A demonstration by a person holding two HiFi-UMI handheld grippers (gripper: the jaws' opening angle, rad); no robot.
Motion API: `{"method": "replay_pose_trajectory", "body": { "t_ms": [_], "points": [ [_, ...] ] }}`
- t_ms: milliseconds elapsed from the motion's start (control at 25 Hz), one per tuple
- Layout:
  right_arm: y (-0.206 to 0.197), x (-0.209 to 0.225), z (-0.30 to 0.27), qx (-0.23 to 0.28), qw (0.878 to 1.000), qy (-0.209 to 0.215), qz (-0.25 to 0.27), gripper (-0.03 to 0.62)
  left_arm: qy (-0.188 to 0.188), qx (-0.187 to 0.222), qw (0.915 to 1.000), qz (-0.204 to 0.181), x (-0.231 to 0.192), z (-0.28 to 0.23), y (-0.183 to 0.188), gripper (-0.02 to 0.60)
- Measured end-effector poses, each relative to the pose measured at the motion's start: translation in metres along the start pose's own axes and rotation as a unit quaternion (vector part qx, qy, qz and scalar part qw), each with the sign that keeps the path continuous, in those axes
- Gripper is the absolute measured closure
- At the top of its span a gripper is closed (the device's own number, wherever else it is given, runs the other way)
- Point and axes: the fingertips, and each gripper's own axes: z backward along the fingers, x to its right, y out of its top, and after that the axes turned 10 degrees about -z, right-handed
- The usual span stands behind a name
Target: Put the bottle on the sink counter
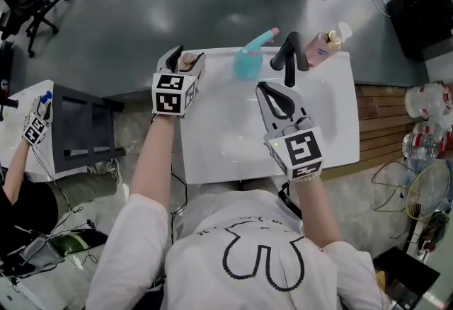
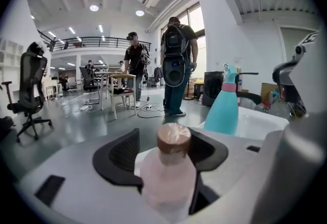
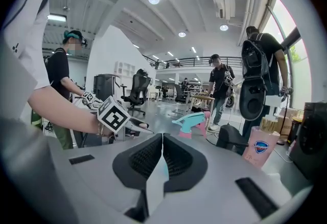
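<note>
Bottle [image 2: 169,172], pale pink with a brown cap, stands upright at the far left corner of the white sink desk [image 1: 212,153]. That is where I have the left gripper [image 1: 188,54]. Its jaws stand apart with the bottle between them. In the left gripper view I see a strip of white desk between the left-side jaw and the bottle's body. The other jaw sits just beside the body, and I cannot tell whether it touches. The bottle's base is hidden behind the gripper body, so I cannot see it meet the surface.

My right gripper [image 1: 263,87] hangs over the basin, near the middle, with its jaws pressed together and nothing between them.

Along the far edge, to the right of the bottle, stands a teal spray bottle [image 1: 249,61] with a pink nozzle pointing right. Further right are the black faucet [image 1: 288,54] and a pink soap dispenser [image 1: 322,48] at the far right corner. The spray bottle is the nearest of these to the bottle, but clear of the left jaws. Nothing stands between the two grippers.
</note>
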Motion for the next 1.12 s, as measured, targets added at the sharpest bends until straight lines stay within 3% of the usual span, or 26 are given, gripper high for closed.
{"method": "replay_pose_trajectory", "body": {
  "t_ms": [80,600,1120],
  "points": [
    [0.001,-0.001,0.002,0.0,1.0,0.003,0.005,0.563,0.002,-0.004,1.0,0.005,-0.001,0.005,-0.003,0.29],
    [0.018,-0.021,0.045,0.026,0.999,0.03,0.03,0.563,0.058,0.02,0.998,0.011,0.021,0.083,0.01,0.288],
    [0.046,-0.036,0.114,0.078,0.996,0.023,0.031,0.563,0.107,0.062,0.9916,-0.037,0.06,0.175,0.053,0.295]
  ]
}}
